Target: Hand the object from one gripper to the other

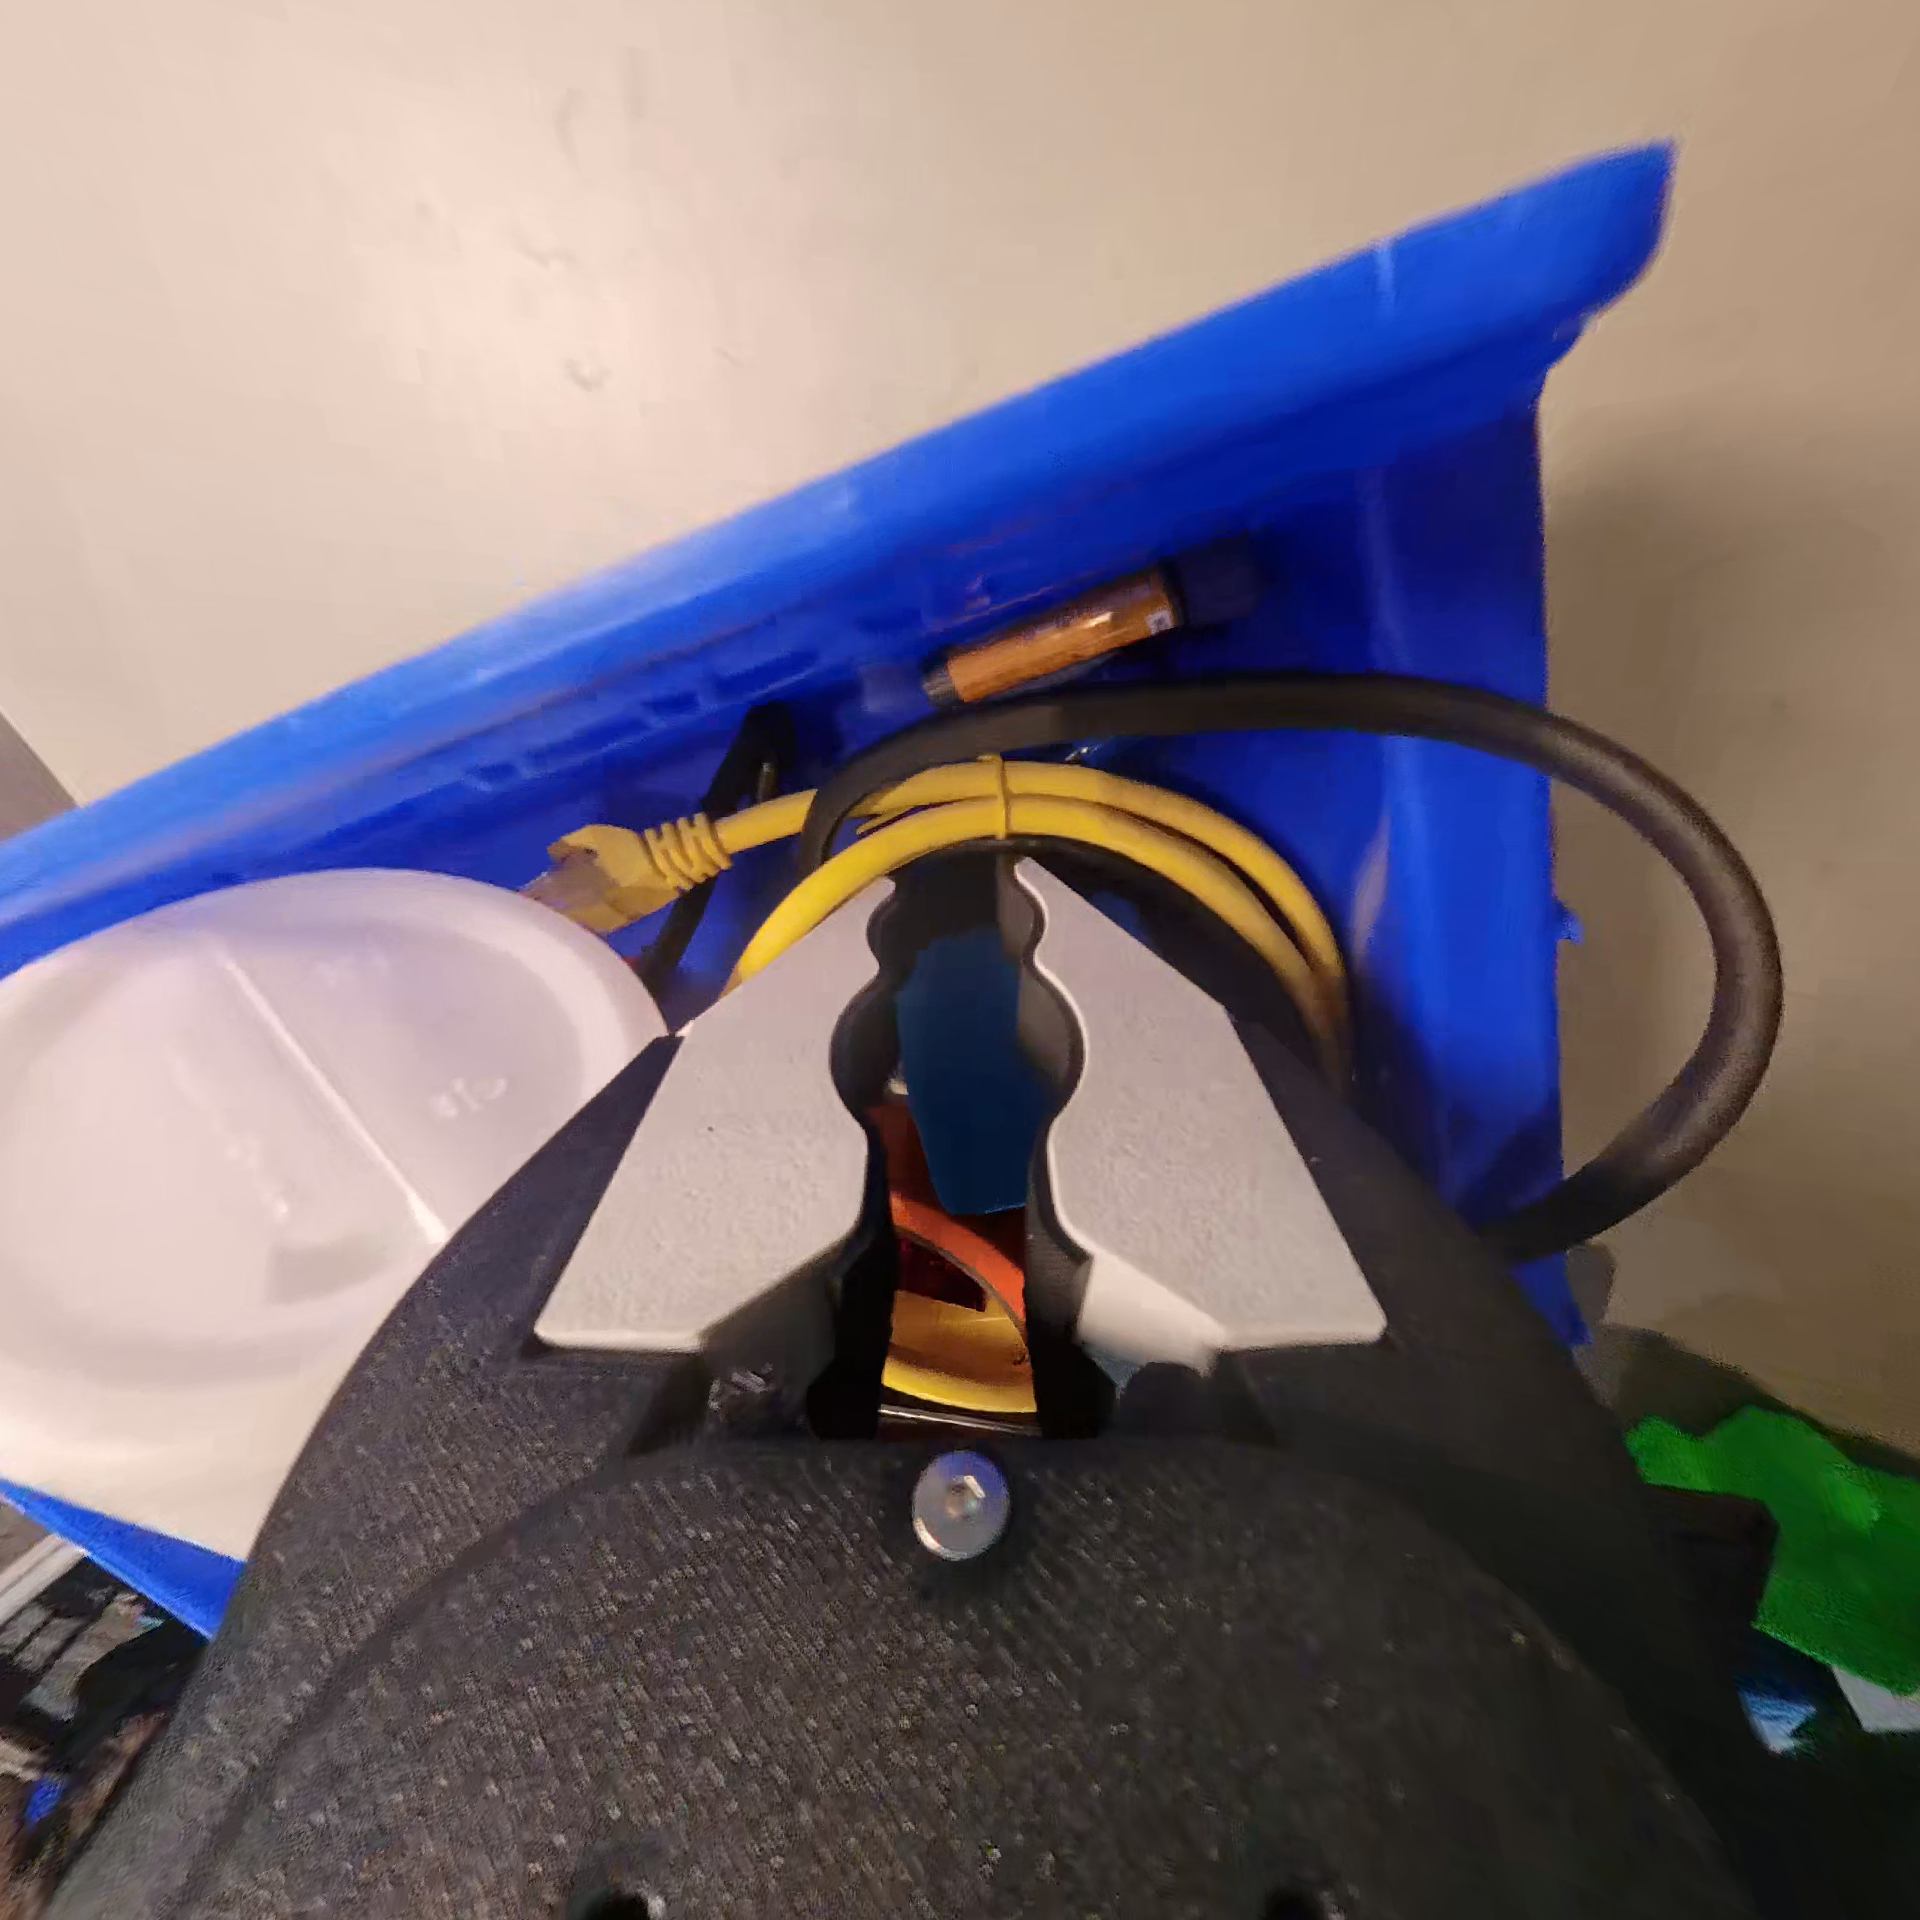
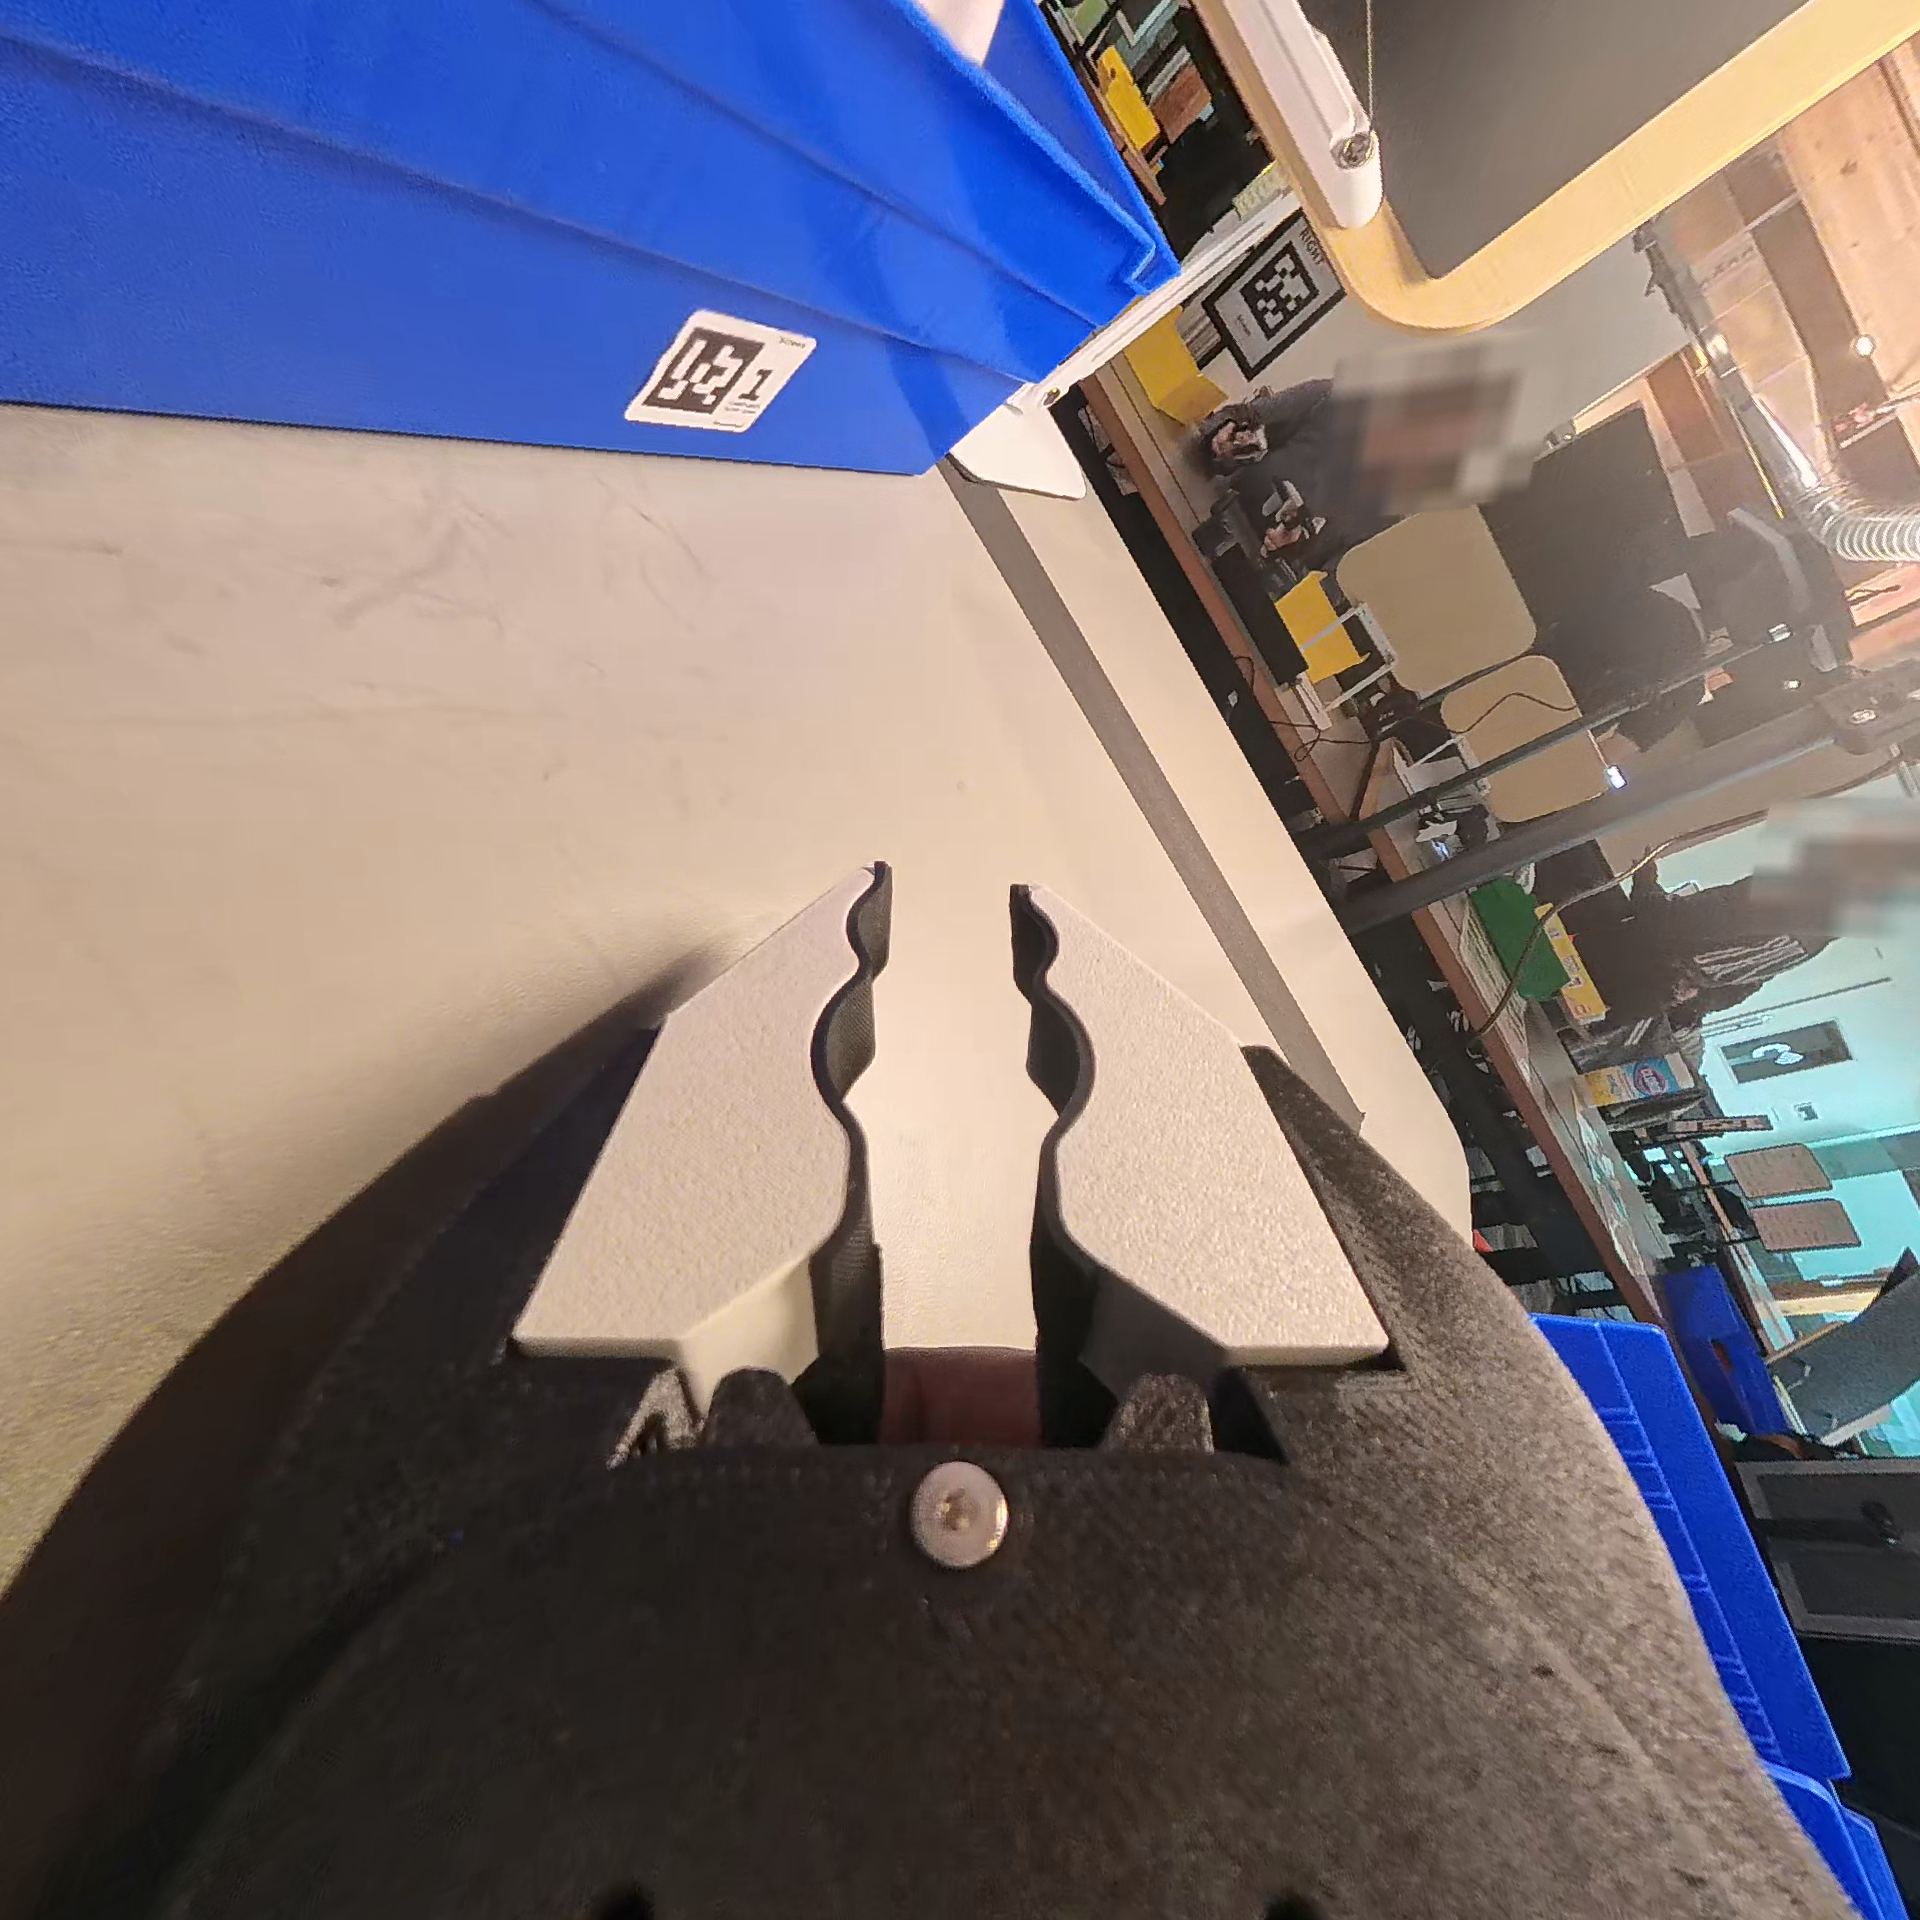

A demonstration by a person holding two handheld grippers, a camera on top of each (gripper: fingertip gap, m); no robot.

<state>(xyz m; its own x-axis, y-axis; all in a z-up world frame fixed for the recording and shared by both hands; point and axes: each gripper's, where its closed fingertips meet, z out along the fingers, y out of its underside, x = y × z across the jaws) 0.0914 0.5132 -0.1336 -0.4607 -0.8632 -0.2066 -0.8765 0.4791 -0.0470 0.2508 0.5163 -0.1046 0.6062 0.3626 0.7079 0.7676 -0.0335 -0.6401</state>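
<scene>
A cream table (image 2: 436, 790) holds a blue bin (image 1: 1039, 499) in a busy workshop; the bin's side bears a coded sticker (image 2: 720, 370). The left gripper (image 1: 956, 914) reaches into the bin, fingers parted over the yellow cable (image 1: 1091, 805), near a battery (image 1: 1081, 632). The right gripper (image 2: 948, 883) hovers released, empty.

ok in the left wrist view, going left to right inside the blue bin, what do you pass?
White lid → yellow cable's plug → battery → outer bend of the black cable.
</scene>
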